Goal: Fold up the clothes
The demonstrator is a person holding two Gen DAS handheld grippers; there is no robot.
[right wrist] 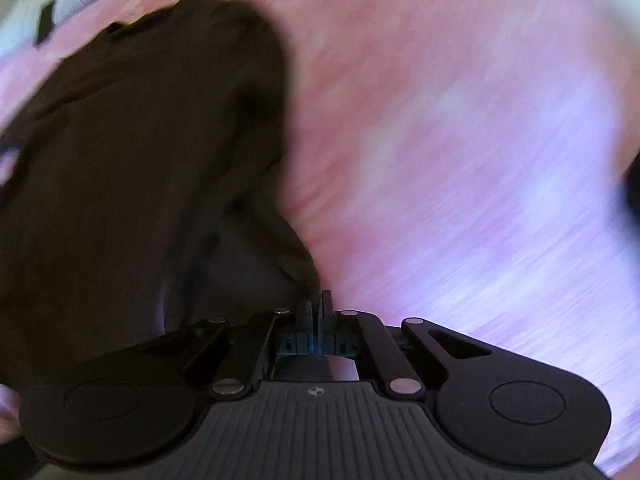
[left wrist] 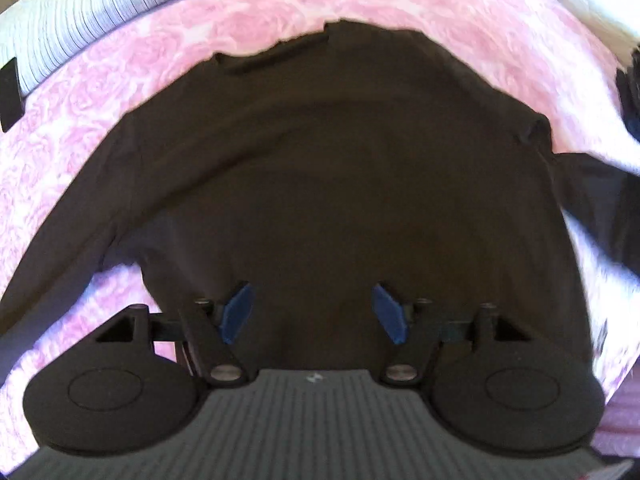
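— Dark brown long-sleeved shirt, soft and limp: where to grip?
— Low centre, right gripper pinches a sleeve end; left gripper gapes wide over the hem. Beyond, it lies spread on the pink rose-patterned blanket.

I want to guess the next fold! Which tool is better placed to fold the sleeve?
Probably the right tool: it is shut on the dark brown long-sleeved shirt. The left tool is open, holding nothing.
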